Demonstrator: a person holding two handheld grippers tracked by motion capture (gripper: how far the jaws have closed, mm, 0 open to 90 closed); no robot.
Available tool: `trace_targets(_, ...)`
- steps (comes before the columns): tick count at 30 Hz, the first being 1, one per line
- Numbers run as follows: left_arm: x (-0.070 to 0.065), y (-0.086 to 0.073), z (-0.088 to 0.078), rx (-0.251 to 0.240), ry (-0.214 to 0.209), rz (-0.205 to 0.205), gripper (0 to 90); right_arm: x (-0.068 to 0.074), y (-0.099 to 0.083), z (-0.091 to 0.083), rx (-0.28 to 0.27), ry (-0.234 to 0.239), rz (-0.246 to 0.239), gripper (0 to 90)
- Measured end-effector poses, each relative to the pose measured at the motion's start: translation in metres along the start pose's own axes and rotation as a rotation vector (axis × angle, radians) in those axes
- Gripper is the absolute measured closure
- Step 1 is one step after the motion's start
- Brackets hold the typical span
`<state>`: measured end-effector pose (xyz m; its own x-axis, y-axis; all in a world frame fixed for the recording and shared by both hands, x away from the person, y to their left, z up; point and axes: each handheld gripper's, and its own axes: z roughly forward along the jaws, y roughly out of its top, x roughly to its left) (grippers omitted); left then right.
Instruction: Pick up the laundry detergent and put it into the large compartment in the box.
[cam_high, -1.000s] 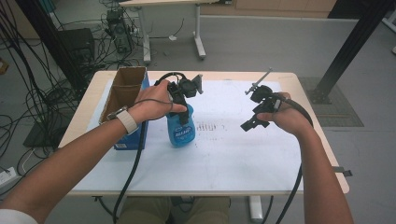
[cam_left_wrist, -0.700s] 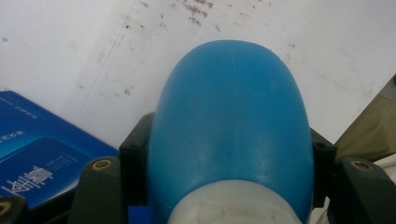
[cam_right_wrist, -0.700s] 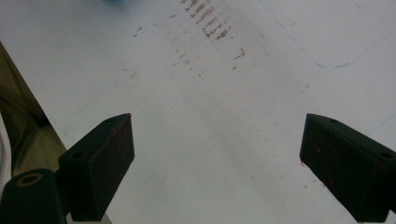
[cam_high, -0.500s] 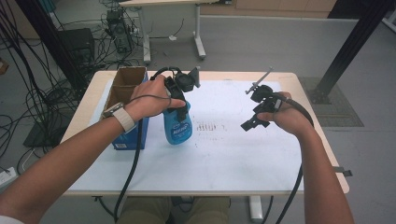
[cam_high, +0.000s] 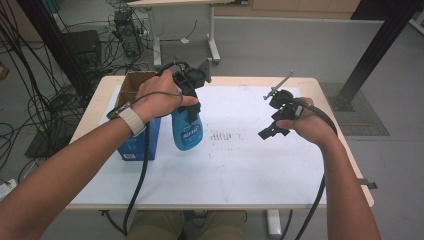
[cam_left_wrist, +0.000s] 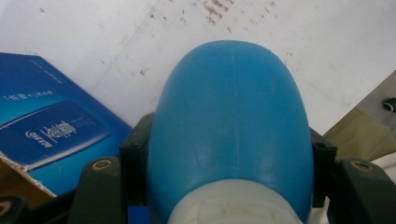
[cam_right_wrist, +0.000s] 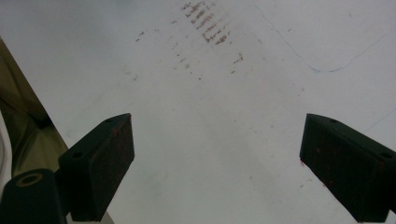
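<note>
across the middle of the high view lies the worktop (cam_high: 235, 175), covered by a white sheet with a patch of small dark marks near its centre. at about nine o'clock on it stands an open cardboard box (cam_high: 134, 85) with a blue printed side; the same blue side shows at eight o'clock in the left gripper view. just beside the box, toward three o'clock from it, a blue spray bottle (cam_high: 187, 129) hangs upright above the sheet, gripped near its top by the left gripper (cam_high: 192, 102). in the left gripper view its fingers (cam_left_wrist: 135, 158) press against both sides of the bottle's blue body just past the white collar. at about two o'clock over the worktop, well apart from the bottle, the right hand (cam_high: 312, 127) holds the right gripper (cam_high: 275, 125) off the surface. in the right gripper view its fingers (cam_right_wrist: 105, 158) stand wide apart with nothing between them, the marked white sheet below.
</note>
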<state>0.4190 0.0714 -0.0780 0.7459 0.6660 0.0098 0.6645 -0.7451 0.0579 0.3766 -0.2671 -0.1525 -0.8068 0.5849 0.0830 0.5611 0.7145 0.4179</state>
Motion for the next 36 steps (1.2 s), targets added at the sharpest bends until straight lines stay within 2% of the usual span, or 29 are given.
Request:
trace_targets(10,-0.001,-0.002,-0.022,-0.003,0.018,-0.066,38.0,0.003,-0.006,-0.004,-0.011,-0.007,-0.006,10.0)
trace_targets(19,-0.001,-0.005,-0.042,0.005,0.009,-0.118,38.1,0.004,-0.01,-0.005,-0.017,-0.011,-0.015,10.0)
trace_targets(23,-0.004,-0.009,-0.05,-0.008,0.014,-0.138,38.1,0.004,-0.009,-0.005,-0.016,-0.012,-0.017,10.0)
trace_targets(31,-0.001,-0.013,-0.067,-0.008,-0.007,-0.205,38.0,0.004,-0.006,-0.006,-0.02,-0.011,-0.03,10.0)
trace_targets(36,0.0,-0.014,-0.075,0.005,-0.006,-0.215,38.1,0.005,-0.005,-0.007,-0.022,-0.01,-0.036,10.0)
